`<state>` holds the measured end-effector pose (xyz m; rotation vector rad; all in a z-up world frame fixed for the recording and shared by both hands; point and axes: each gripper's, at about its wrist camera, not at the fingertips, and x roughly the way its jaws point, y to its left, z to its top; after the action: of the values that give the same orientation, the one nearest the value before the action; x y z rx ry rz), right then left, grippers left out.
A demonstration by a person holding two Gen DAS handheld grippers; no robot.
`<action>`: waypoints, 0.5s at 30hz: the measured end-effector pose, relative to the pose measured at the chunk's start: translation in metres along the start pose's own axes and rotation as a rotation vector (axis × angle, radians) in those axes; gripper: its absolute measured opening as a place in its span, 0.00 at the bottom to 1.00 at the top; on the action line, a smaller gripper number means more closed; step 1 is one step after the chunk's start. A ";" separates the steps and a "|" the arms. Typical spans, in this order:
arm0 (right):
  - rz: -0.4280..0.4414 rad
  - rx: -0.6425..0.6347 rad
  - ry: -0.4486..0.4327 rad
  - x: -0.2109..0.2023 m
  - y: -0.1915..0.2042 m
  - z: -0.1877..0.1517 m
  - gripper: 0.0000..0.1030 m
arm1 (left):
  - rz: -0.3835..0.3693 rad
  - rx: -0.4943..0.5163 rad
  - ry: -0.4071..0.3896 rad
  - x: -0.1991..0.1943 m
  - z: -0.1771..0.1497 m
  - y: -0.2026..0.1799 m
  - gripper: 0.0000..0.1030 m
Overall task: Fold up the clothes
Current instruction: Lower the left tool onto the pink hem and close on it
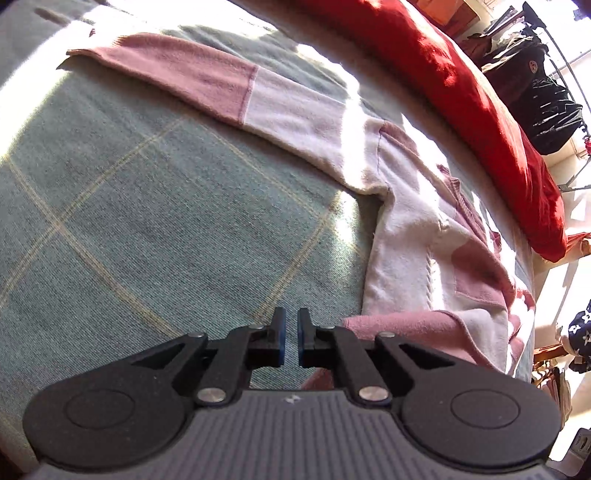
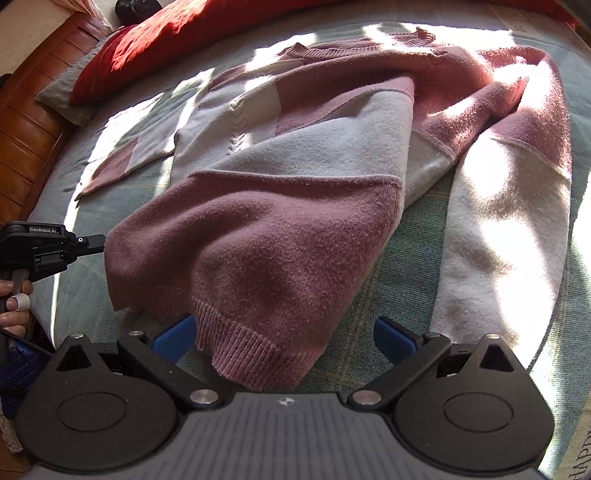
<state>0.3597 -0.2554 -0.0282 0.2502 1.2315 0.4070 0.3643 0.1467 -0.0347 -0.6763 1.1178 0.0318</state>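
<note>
A pink and white knit sweater [image 1: 417, 229] lies on a green checked bedspread [image 1: 147, 206], one sleeve [image 1: 207, 81] stretched flat towards the upper left. My left gripper [image 1: 291, 332] hovers over bare bedspread just left of the sweater's pink hem, its blue pads a narrow gap apart with nothing between them. In the right wrist view the sweater [image 2: 295, 177] is folded over itself, and its ribbed pink hem [image 2: 251, 354] lies between the wide-open fingers of my right gripper [image 2: 282, 338] without being pressed. The left gripper [image 2: 96, 242], held by a hand [image 2: 14, 295], points at the sweater's left edge.
A red pillow or blanket [image 1: 461, 92] runs along the bed's far side, also seen as red bedding [image 2: 177, 33] on a grey pillow. A wooden bed frame [image 2: 26, 122] borders the left. Dark clothes [image 1: 535, 92] hang beyond the bed.
</note>
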 end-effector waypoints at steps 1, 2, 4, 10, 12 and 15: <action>-0.003 0.007 0.002 0.001 -0.001 -0.001 1.00 | -0.018 0.001 0.008 0.000 -0.004 -0.001 0.24; -0.005 0.014 0.004 0.001 -0.002 -0.001 1.00 | -0.036 0.001 0.015 0.000 -0.008 -0.002 0.33; -0.003 0.035 0.005 0.002 -0.005 -0.002 1.00 | -0.067 0.005 0.012 -0.001 -0.012 -0.002 0.37; 0.003 0.053 0.013 0.007 -0.007 -0.001 1.00 | -0.121 -0.005 -0.055 -0.014 -0.011 0.003 0.45; 0.002 0.047 0.014 0.008 -0.006 -0.001 1.00 | -0.143 -0.014 -0.072 -0.017 -0.010 0.004 0.53; 0.005 0.045 0.018 0.010 -0.005 -0.001 1.00 | -0.205 0.004 -0.043 -0.012 -0.010 0.001 0.58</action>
<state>0.3627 -0.2555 -0.0392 0.2886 1.2593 0.3874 0.3499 0.1460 -0.0280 -0.7801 1.0028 -0.1308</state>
